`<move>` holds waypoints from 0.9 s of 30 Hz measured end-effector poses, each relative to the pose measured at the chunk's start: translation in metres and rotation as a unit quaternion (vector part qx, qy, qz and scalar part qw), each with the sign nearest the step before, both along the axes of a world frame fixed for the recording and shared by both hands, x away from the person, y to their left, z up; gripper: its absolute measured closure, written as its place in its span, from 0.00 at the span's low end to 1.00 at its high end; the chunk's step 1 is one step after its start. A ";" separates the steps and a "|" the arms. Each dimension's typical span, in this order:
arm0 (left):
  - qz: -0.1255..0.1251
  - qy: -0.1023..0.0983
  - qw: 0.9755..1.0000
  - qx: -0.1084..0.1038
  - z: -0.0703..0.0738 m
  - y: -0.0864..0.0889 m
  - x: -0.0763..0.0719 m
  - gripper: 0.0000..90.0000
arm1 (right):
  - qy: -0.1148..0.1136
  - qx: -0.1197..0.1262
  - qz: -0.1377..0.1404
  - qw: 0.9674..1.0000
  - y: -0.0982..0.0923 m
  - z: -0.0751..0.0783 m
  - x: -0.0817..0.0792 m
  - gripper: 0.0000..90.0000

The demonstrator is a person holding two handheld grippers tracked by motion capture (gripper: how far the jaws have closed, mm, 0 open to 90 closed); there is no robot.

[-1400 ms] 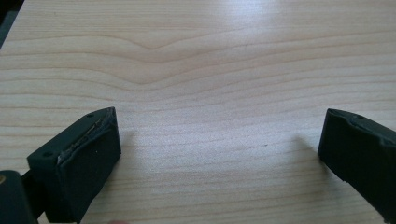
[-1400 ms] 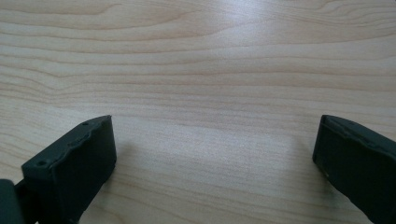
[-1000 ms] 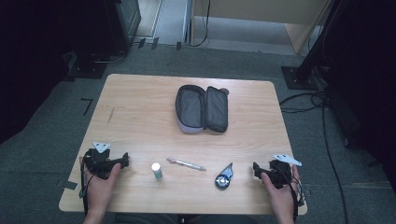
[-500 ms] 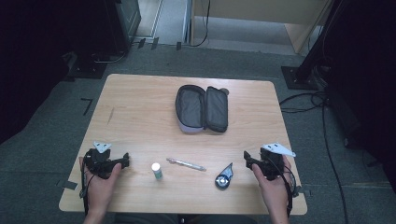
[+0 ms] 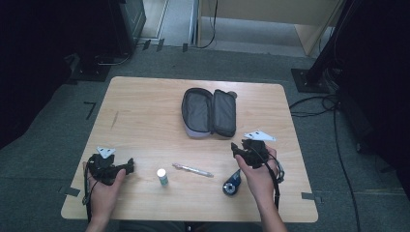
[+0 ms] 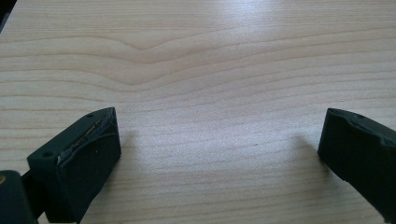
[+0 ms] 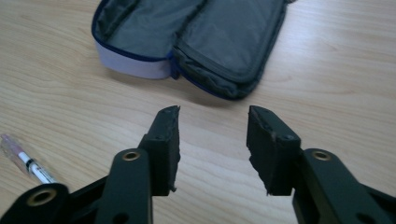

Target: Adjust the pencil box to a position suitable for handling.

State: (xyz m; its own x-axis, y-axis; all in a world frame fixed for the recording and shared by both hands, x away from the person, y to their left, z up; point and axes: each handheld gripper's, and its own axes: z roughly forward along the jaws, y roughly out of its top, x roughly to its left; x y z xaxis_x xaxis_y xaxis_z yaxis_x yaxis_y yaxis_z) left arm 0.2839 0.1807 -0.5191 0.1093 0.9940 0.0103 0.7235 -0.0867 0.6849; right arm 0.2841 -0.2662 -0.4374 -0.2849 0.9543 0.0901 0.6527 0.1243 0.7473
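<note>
Since a second ago your right tool (image 5: pixel 238 149) has travelled from the lower right edge of the counter (image 5: pixel 145 111) up and toward the middle of the frame, and its jaws have just been closing with nothing between them; they stand partly apart, released. Your left tool (image 5: pixel 128 167) has kept its place at the lower left, jaws spread wide over bare wood, holding nothing.

Nearest you along the lower part of the high view lie a small white-capped tube (image 5: pixel 162 176), then a pen (image 5: pixel 192 169), then a round dark object (image 5: pixel 232 185) just beside your right hand (image 5: pixel 258 176).

Farther up, at the centre of the frame, the open grey pencil case (image 5: pixel 209 112) lies flat with both halves spread. In the right gripper view the pencil case (image 7: pixel 196 37) sits just beyond the jaw tips, not touched, and the pen (image 7: pixel 25 161) shows at lower left.
</note>
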 end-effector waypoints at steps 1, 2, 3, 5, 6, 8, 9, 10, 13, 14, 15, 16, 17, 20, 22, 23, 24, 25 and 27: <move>0.000 0.000 1.000 0.000 0.000 0.000 0.000 0.00 | -0.001 -0.003 0.007 1.000 0.004 0.002 0.004 0.63; 0.000 0.000 1.000 0.000 0.000 0.000 0.000 0.00 | -0.002 -0.005 0.008 1.000 0.007 0.003 0.006 0.64; -0.001 0.000 1.000 0.000 0.000 0.000 0.000 0.00 | -0.005 -0.010 0.013 1.000 0.011 0.004 0.010 0.64; -0.002 0.000 1.000 0.000 0.000 0.000 0.000 0.00 | -0.010 -0.013 0.021 1.000 0.018 0.008 0.018 0.68; -0.002 0.000 1.000 0.000 0.000 0.000 0.000 0.00 | -0.010 -0.013 0.021 1.000 0.018 0.008 0.018 0.68; -0.003 0.000 1.000 0.000 0.000 0.000 0.000 0.00 | -0.010 -0.008 0.033 0.999 0.022 0.010 0.025 0.75; -0.003 0.000 1.000 0.000 0.000 0.000 0.000 0.00 | -0.006 -0.003 0.043 0.999 0.025 0.011 0.028 0.79; -0.002 0.000 1.000 -0.001 0.000 0.000 0.000 0.00 | -0.005 0.001 0.050 0.999 0.026 0.012 0.030 0.81; -0.003 -0.001 1.000 -0.001 0.000 0.000 0.000 0.00 | -0.007 -0.003 0.057 0.998 0.034 0.014 0.038 0.83; -0.005 0.000 1.000 0.000 0.000 0.000 0.000 0.00 | -0.008 -0.008 0.058 0.998 0.036 0.014 0.042 0.83; -0.004 0.000 1.000 0.000 0.000 0.000 0.000 0.00 | -0.007 -0.008 0.058 0.998 0.038 0.014 0.045 0.82; -0.005 0.001 1.000 0.000 0.000 0.000 0.000 0.00 | -0.009 -0.006 0.060 0.998 0.040 0.013 0.049 0.82; -0.006 0.001 1.000 0.000 0.000 0.000 0.000 0.00 | -0.013 0.001 0.067 0.998 0.041 0.012 0.054 0.81; -0.006 0.001 1.000 0.000 0.000 -0.001 0.000 0.00 | -0.018 0.015 0.065 0.998 0.045 0.009 0.064 0.80; -0.007 0.001 1.000 0.000 0.000 -0.001 0.001 0.00 | -0.022 -0.002 0.063 0.998 0.047 0.007 0.073 0.79; -0.007 0.001 1.000 0.000 0.000 -0.001 0.001 0.00 | -0.024 -0.007 0.055 0.998 0.048 0.007 0.076 0.79; -0.007 0.001 1.000 0.000 0.000 -0.001 0.001 0.00 | -0.028 -0.006 0.050 0.998 0.048 0.006 0.079 0.79; -0.007 0.001 1.000 0.000 0.000 -0.001 0.001 0.00 | -0.029 -0.001 0.040 0.999 0.048 0.005 0.083 0.79; -0.008 0.001 1.000 0.000 0.000 -0.001 0.001 0.00 | -0.024 0.007 0.027 0.999 0.047 0.002 0.090 0.80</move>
